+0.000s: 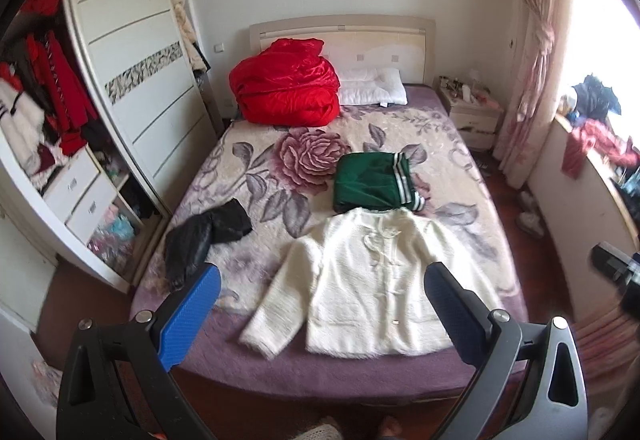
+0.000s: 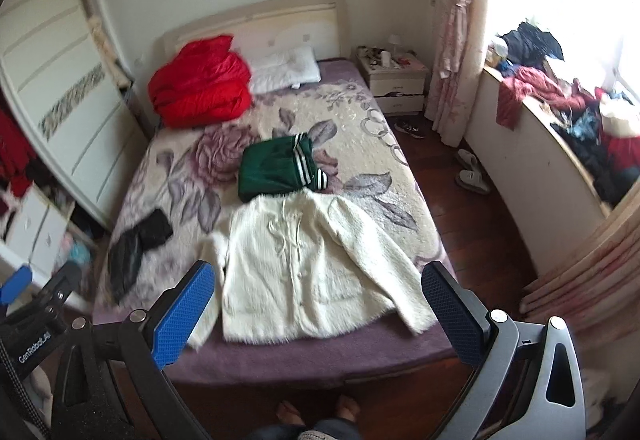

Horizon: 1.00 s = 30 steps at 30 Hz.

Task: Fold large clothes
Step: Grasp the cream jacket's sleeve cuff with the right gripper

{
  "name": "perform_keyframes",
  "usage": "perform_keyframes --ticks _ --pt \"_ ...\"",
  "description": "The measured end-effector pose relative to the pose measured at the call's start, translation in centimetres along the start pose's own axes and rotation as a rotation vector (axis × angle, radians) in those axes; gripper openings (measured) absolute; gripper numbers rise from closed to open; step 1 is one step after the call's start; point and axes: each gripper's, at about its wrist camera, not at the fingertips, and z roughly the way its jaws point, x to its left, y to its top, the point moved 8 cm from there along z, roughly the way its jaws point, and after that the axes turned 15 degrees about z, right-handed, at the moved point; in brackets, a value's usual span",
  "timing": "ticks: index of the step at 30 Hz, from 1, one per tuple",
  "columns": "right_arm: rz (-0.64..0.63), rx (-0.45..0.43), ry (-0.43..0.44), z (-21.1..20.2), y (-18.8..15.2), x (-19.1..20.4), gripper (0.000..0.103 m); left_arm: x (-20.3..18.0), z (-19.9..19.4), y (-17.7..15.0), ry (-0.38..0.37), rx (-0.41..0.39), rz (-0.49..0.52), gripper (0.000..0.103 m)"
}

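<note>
Black garment (image 1: 208, 240) lies at 9 o'clock on the bed (image 1: 360, 372), clear of the work. Left gripper (image 1: 320, 304) gapes wide, empty, above the foot edge. White fuzzy cardigan (image 1: 372, 280) lies flat at 6 o'clock, collar touching the folded green garment (image 1: 372, 179). Right gripper (image 2: 318, 304) is likewise wide and empty. Risk: a sleeve pull drags the green stack; the fuzzy pile may slip from the pads.

A fuzzy sweater (image 1: 372, 280) lies spread flat on the near end of the bed (image 1: 224, 159), with a folded garment (image 1: 372, 181) touching its collar just behind and a crumpled dark garment (image 1: 208, 240) to its left. A bundled quilt (image 1: 286, 85) and a pillow (image 1: 374, 85) beside it on the right sit against the headboard (image 1: 344, 31). A wardrobe (image 1: 132, 79) stands left of the bed, a nightstand (image 1: 474, 115) at its far right corner.
</note>
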Motion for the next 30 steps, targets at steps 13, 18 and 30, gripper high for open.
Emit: perform_keyframes --ticks 13,18,30 --pt "0.731 0.356 -0.250 28.8 -11.3 -26.9 0.080 -5.4 20.3 -7.1 0.079 0.304 0.179 0.103" --pt "0.874 0.482 -0.316 41.7 -19.2 -37.5 0.081 -7.6 28.7 -11.4 0.080 0.475 0.174 0.103" --pt "1.040 0.423 -0.480 57.7 -28.4 -47.8 0.065 -14.1 43.2 -16.7 0.071 0.629 0.236 0.103"
